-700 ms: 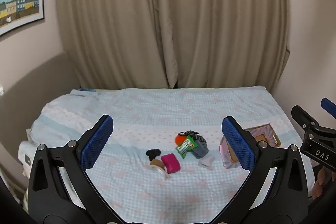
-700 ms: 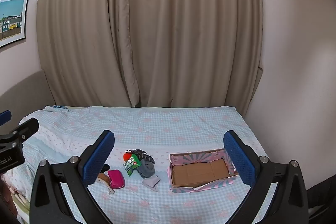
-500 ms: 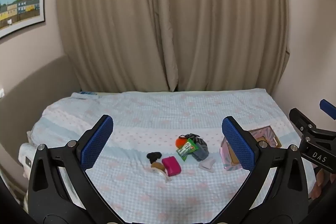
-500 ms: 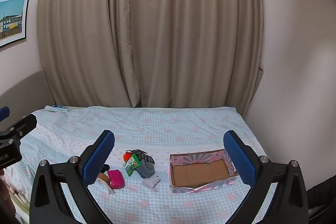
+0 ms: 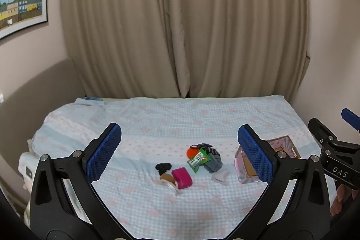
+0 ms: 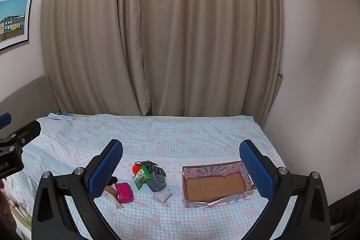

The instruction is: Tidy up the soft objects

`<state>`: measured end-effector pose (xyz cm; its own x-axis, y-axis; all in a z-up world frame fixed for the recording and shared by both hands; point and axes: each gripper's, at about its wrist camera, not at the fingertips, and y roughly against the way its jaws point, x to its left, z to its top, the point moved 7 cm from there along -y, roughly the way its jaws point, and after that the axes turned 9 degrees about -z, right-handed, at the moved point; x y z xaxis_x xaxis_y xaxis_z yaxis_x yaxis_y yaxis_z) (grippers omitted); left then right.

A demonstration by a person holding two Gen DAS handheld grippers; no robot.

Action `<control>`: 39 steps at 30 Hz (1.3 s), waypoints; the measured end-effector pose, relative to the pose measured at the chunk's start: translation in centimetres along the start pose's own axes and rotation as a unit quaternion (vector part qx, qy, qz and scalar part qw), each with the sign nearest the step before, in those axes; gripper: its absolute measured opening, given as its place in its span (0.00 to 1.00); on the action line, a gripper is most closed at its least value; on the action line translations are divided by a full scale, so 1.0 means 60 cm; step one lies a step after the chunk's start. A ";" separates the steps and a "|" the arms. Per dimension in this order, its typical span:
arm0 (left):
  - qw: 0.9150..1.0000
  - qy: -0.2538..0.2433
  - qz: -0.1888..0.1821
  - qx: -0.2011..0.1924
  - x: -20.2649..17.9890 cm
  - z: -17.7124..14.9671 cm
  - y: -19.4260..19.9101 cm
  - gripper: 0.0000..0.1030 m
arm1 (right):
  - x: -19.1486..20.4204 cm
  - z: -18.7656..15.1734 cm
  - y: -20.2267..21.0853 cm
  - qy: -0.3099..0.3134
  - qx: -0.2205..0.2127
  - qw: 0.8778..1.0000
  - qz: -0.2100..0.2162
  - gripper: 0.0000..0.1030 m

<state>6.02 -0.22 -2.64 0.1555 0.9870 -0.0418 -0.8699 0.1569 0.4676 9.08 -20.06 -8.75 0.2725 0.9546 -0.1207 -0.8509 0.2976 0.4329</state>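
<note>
Both grippers are held above the near end of a bed (image 5: pixel 157 123) covered in a pale blue checked sheet with pink motifs. The left gripper (image 5: pixel 179 147) has its jaws spread wide with nothing between the blue pads; the right gripper (image 6: pixel 181 163) is likewise spread wide and holds nothing. The soft objects sit in a loose cluster at lower centre of both views. In the left wrist view: a magenta pouch (image 5: pixel 181 177), just left of it a brown item (image 5: pixel 167 177) and a black item (image 5: pixel 163 167), which cannot be identified further. Up and to the right lies a green packet (image 5: pixel 199 159), overlapping an orange ball (image 5: pixel 192 152) and a bundle of grey cloth (image 5: pixel 213 163). A small pale folded piece (image 5: pixel 220 176) lies just below the grey cloth. In the right wrist view, an open cardboard box (image 6: pixel 216 186) with pink patterned sides sits right of the cluster, apart from it, its brown floor bare. Beige curtains (image 6: pixel 162 37) fill the upper frame; a framed picture (image 5: pixel 21 1) hangs at upper left.
</note>
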 end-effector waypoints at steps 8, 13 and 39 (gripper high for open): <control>1.000 -0.001 -0.001 0.002 -0.001 0.002 0.001 1.00 | 0.001 -0.002 0.001 -0.001 0.001 1.000 0.000 1.00; 1.000 0.001 -0.002 0.004 -0.001 0.001 -0.001 1.00 | 0.003 0.001 0.004 -0.002 0.002 1.000 0.000 1.00; 1.000 0.006 -0.005 0.008 0.004 0.000 -0.001 1.00 | 0.003 -0.004 -0.001 -0.002 0.005 1.000 0.001 1.00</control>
<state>6.10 0.03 -2.70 0.1582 0.9858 -0.0559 -0.8609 0.1654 0.4812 9.05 -19.92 -9.01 0.2729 0.9548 -0.1175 -0.8467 0.2964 0.4419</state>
